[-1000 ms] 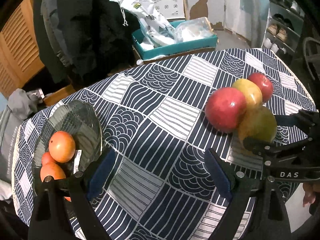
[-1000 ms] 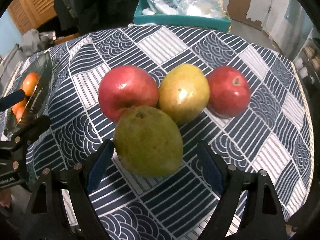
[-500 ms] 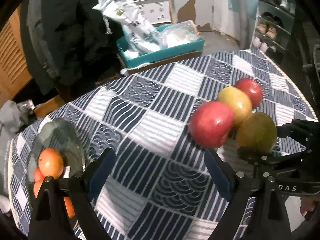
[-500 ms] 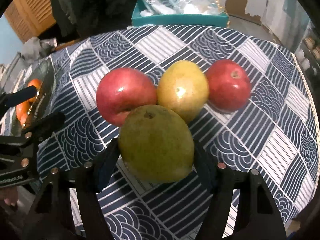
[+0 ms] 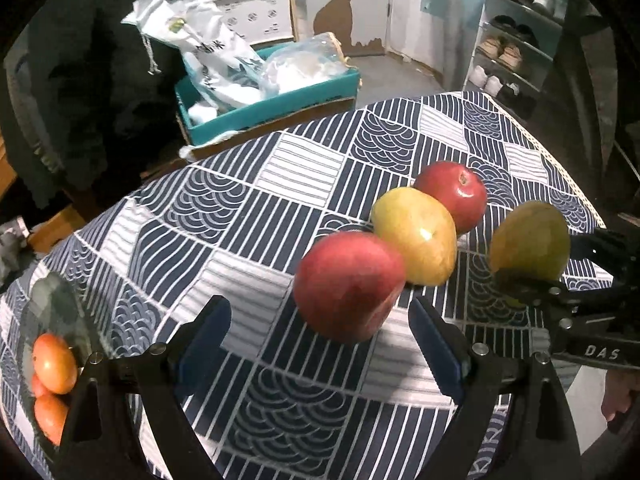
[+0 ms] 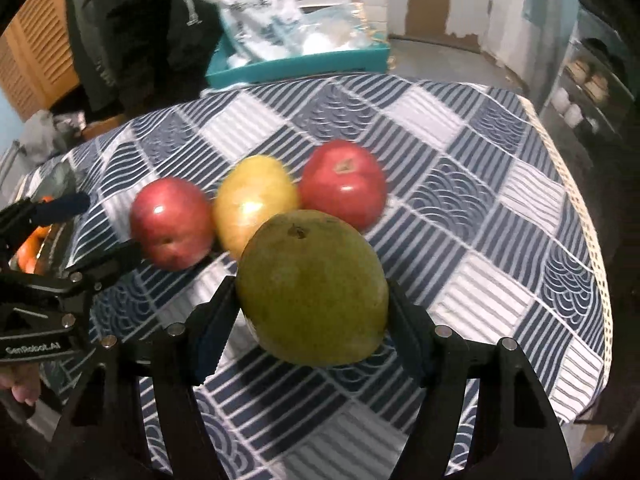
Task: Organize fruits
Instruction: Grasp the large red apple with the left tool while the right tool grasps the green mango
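Note:
My right gripper [image 6: 310, 294] is shut on a green mango [image 6: 312, 288], pads pressing both of its sides, and holds it just above the patterned tablecloth [image 6: 460, 184]. Behind it lie a red apple [image 6: 172, 224], a yellow mango [image 6: 256, 200] and a second red apple [image 6: 344, 184] in a row. My left gripper [image 5: 318, 312] stands open, its fingers wide on either side of the near red apple [image 5: 348, 284] without touching it. The held green mango [image 5: 528, 240] shows at the right in the left wrist view. A glass bowl [image 5: 52, 300] with oranges [image 5: 54, 364] sits far left.
A teal box [image 5: 264, 108] full of plastic bags stands beyond the table's far edge. Dark clothing hangs at the back left. A shoe rack [image 5: 512, 52] is at the right. The table's fringed edge [image 6: 592, 240] runs close on the right.
My right gripper's jaws closed onto the green mango and raised it off the cloth. My left gripper moved right, from beside the bowl to around the near red apple.

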{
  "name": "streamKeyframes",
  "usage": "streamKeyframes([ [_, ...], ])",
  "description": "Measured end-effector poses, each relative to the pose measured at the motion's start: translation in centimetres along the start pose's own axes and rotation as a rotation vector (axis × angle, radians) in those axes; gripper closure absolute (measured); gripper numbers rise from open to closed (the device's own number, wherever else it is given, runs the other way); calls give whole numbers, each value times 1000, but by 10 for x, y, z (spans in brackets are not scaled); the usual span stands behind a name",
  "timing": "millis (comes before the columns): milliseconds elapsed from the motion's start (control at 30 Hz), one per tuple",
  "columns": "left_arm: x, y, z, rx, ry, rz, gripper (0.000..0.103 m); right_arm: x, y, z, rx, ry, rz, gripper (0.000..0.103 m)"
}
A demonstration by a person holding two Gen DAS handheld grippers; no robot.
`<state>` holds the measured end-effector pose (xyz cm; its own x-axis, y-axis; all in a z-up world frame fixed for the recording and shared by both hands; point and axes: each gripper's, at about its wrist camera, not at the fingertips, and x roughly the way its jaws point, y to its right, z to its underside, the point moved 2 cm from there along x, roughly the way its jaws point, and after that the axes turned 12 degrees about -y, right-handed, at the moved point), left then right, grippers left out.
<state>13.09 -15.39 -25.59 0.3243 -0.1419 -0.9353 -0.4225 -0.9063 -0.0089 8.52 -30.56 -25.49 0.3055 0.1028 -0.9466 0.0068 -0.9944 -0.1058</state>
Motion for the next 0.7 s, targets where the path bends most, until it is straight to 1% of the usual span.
streamKeyframes([
  [133, 9, 3, -9, 8, -11, 50, 12, -1, 15, 0, 32, 5, 1, 32],
  [300, 24, 9, -17, 53, -38, 53, 12, 2, 23, 0, 48, 2, -2, 32],
  [533, 36, 11, -20, 49, -52, 87, 12, 10, 29, 1, 52, -12, 5, 32],
  [700, 40, 9, -21, 32, -55, 114, 18, 13, 31, -1, 57, -15, 4, 32],
])
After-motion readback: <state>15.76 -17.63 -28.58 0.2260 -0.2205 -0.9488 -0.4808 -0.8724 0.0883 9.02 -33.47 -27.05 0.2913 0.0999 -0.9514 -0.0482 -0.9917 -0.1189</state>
